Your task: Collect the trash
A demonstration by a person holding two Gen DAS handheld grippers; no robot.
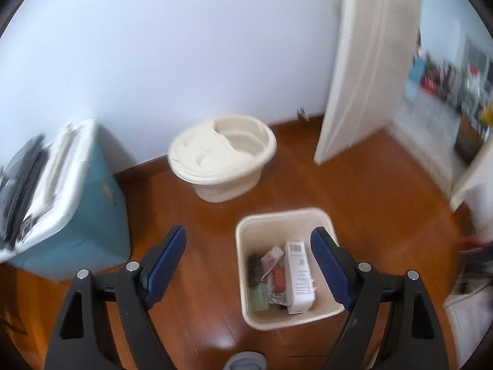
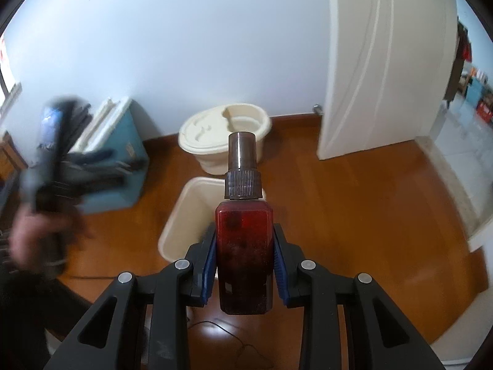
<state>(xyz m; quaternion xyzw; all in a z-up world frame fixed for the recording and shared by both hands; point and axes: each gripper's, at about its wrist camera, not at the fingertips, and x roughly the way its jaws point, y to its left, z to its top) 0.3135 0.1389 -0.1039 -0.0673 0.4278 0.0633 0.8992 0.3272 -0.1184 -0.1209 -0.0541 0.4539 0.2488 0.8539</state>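
Observation:
A cream rectangular trash bin (image 1: 246, 228) stands on the wooden floor, holding a white carton (image 1: 299, 274) and several crumpled wrappers. My left gripper (image 1: 248, 243) is open and empty above the bin's left side. My right gripper (image 2: 245, 231) is shut on a dark red spray bottle (image 2: 245, 243) with a brown cap, held above the bin (image 2: 188, 215). The left gripper also shows blurred at the left of the right wrist view (image 2: 52, 154), in a hand.
A round cream tub (image 1: 222, 154) stands by the white wall behind the bin. A blue cooler with a white lid (image 1: 80, 191) stands at the left. An open white door (image 1: 363, 71) is at the right, with a doorway beyond.

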